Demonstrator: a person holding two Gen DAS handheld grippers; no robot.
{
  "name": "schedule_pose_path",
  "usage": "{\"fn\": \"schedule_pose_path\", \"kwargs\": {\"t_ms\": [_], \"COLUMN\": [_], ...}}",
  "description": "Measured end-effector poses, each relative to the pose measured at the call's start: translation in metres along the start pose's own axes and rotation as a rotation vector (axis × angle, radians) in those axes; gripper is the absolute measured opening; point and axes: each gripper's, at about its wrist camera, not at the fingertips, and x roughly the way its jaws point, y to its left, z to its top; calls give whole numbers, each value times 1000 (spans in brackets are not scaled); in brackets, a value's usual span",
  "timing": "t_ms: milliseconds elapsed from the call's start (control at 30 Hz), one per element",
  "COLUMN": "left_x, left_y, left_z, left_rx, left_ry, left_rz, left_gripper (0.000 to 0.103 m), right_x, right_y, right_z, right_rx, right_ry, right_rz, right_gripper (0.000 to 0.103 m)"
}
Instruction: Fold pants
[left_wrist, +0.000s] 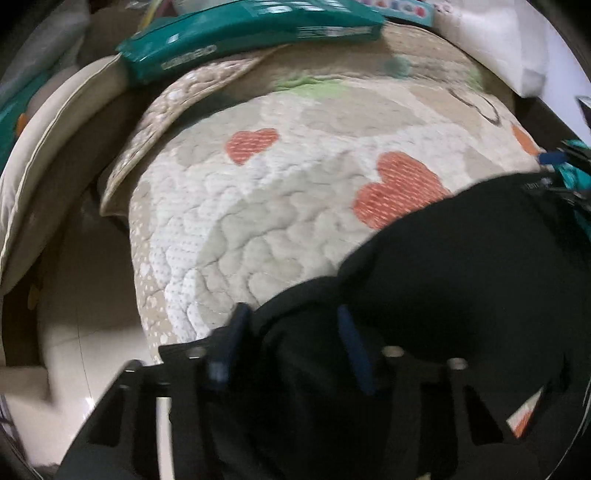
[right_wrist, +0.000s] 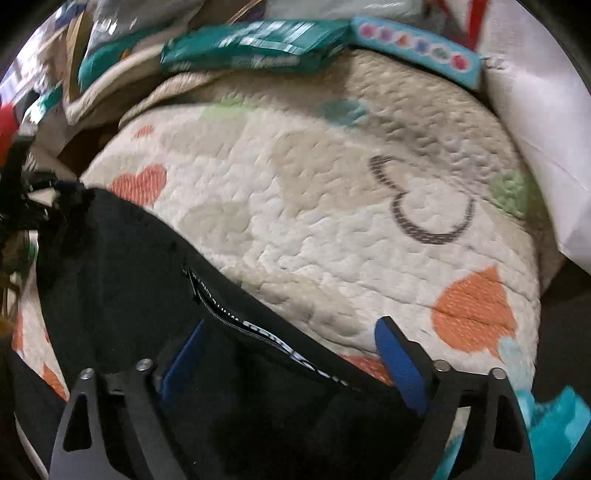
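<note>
Black pants (left_wrist: 461, 258) lie on a quilted mat (left_wrist: 258, 192) with orange hearts. In the left wrist view my left gripper (left_wrist: 291, 321) has its blue fingers partly closed with a bunch of the black fabric between them. In the right wrist view the pants (right_wrist: 122, 266) spread from the left to the bottom, with a zipper (right_wrist: 207, 295) showing. My right gripper (right_wrist: 291, 332) is wide open over the pants' edge; its left finger (right_wrist: 184, 354) rests on the fabric and its right finger (right_wrist: 399, 358) is over the mat (right_wrist: 295, 184).
A teal package (left_wrist: 251, 37) and a light blue box (right_wrist: 417, 51) lie along the mat's far edge. A white cloth (right_wrist: 546, 122) sits at the far right. A cushion (left_wrist: 40, 177) and bare tiled floor (left_wrist: 88, 332) are to the mat's left.
</note>
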Motion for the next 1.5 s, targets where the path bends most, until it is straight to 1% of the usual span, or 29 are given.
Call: {"fn": "schedule_pose_path", "kwargs": {"t_ms": [33,67,100,167,200,233,267,433,500,667,733,867,967,1033,1133,1200,1300,1400,1500], "left_x": [-1,-2,-2,-3,-5,-6,-9,-34,-53,-94,-113,-147,-169,-179,-184,-180,-173,-164,-154], "left_y": [-2,-6,-9,-13,-14,-15,-19,-23,-26,-37,-42,-58,-74,-90,-113,-128,-147,-162,-172], "left_z": [0,-1,-3,-3,-3,-4,-6,-20,-27,-48,-63,-97,-134,-164,-204,-232,-263,-283,-294], "left_rx": [10,22,36,41,30,25,23,-20,-53,-88,-110,-124,-136,-125,-110,-114,-115,-111,-86], "left_ry": [5,7,9,10,6,0,-11,-67,-104,-164,-191,-236,-264,-275,-264,-238,-200,-170,-127], "left_rz": [-5,0,3,17,16,21,33,58,53,55,48,51,10,5,9,12,36,70,111], "left_gripper": [28,23,21,12,11,11,10,10,10,10,10,10,10,10,10,10,10,10,11], "right_x": [3,8,12,11,9,6,4,-21,-34,-71,-83,-114,-126,-129,-129,-127,-125,-123,-115], "right_y": [2,3,4,5,6,7,8,20,26,43,50,72,87,98,111,121,131,139,150], "right_z": [0,1,1,0,0,-2,-3,-16,-24,-53,-63,-105,-141,-166,-194,-211,-225,-235,-248], "right_rx": [-12,-22,-20,-10,-3,18,22,45,59,84,82,69,56,42,21,-4,-28,-49,-93], "right_ry": [5,14,24,19,16,23,22,-20,-37,-48,-48,-36,3,36,76,111,147,189,258], "right_rz": [-5,-11,-17,-5,22,44,40,20,12,-27,-34,-23,-12,-13,-22,-39,-61,-75,-85], "right_gripper": [90,87,83,57,43,19,12,9,9,9,9,9,9,9,9,9,9,9,9]}}
